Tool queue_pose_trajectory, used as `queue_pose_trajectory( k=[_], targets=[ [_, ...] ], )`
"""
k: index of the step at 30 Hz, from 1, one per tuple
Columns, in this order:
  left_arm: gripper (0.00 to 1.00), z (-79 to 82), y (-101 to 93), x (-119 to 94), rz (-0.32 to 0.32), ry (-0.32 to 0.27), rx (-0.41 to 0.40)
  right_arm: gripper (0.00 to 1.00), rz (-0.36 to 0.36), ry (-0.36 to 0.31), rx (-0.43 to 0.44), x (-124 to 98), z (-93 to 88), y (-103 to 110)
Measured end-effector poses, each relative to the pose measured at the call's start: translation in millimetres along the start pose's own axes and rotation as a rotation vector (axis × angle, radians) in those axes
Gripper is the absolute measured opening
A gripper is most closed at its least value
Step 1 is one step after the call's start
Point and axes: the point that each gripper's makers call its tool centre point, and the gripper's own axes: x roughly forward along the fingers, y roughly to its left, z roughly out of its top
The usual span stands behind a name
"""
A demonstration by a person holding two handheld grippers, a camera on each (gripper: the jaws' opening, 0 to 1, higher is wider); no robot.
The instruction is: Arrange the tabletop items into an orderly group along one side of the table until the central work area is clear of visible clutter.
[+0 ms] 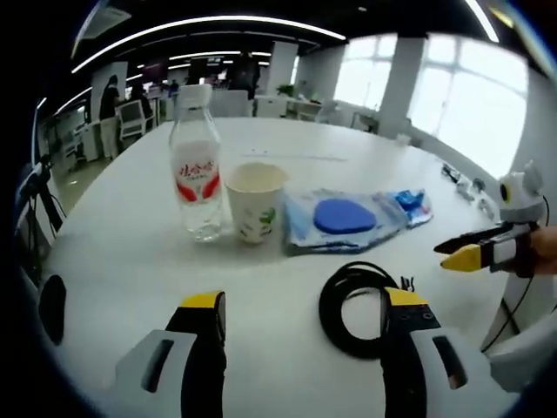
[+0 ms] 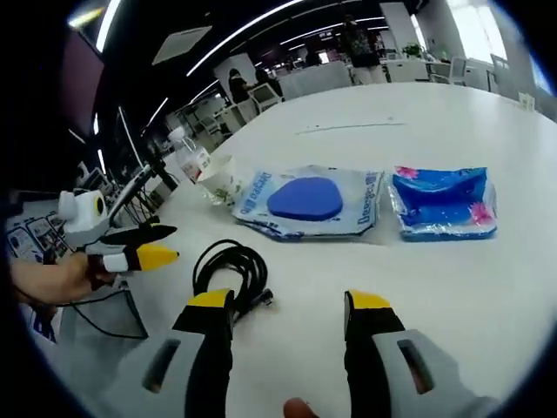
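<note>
White desk [image 1: 287, 148] carries water bottle [image 1: 196, 165], paper cup [image 1: 255, 202]; right gripper view adds a blue tissue pack [image 2: 444, 202] right of centre; both grippers' fingers released

Bottle [image 1: 197, 171] label unreadable; cable [image 1: 352, 306] partly behind tool.

We look low along each claw across the bench [image 1: 130, 261]; both views share the cable coil [image 1: 348, 309] just ahead and the blue pouch [image 2: 306, 202] beyond.
</note>
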Motion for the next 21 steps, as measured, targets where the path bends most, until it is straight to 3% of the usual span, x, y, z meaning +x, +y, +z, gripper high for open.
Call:
queue_pose_trajectory(
  k=[11,21],
  targets=[
    [0.65,-12.6,-10.8,-0.2,-0.007,0.029,-0.041,0.48,0.051,0.025,-0.067,20.8,10.2,18.1],
    [0.61,-26.2,-24.2,-0.9,-0.007,0.072,-0.094,0.47,0.067,0.062,-0.093,29.7,2.3,23.9]
  ],
)
